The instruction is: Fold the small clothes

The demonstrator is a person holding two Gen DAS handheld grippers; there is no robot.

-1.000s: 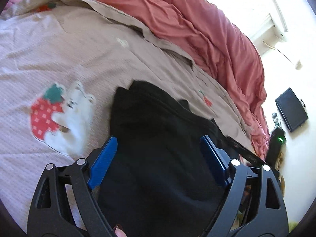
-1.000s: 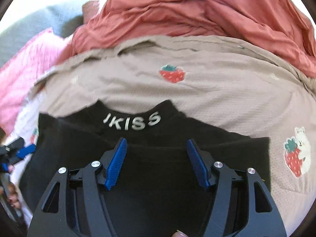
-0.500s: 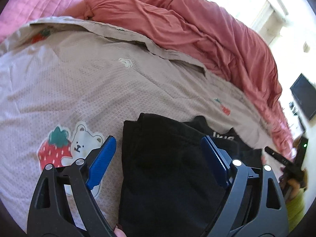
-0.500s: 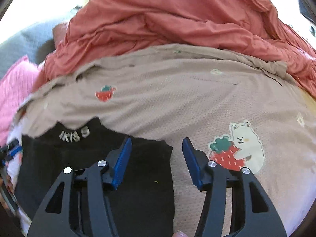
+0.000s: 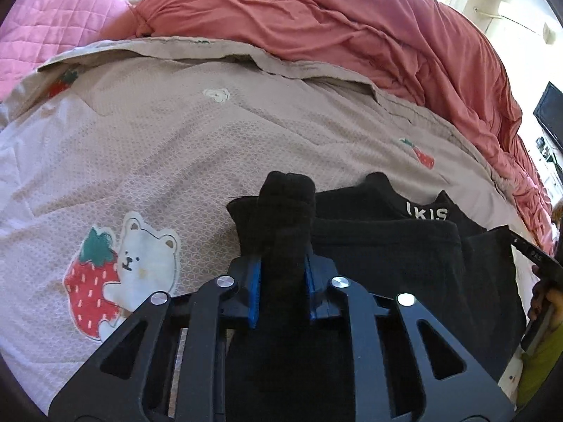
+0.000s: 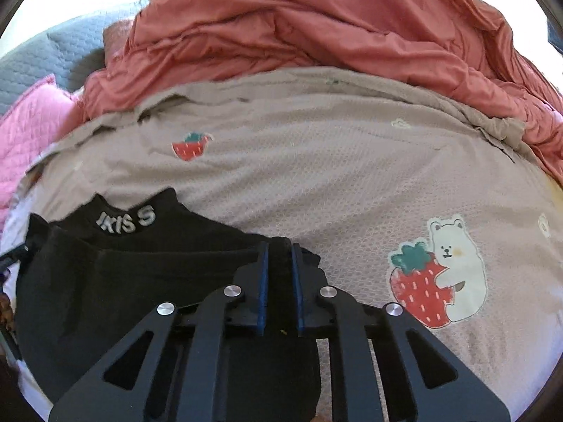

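- Bed (image 5: 246, 147): garment (image 5: 387, 256) lies flat on the bedspread, near edge, lettered collar away from me.
- Risk: the bunched wad in my left tool (image 5: 281, 281) may slip mid-fold, skewing the crease.
- Left tool closing, pads clamped on the garment's left corner.
- Right tool (image 6: 279, 281) clamped shut on the right corner.

Sunlit bed (image 5: 246, 147) — rumpled red duvet (image 5: 352, 28)
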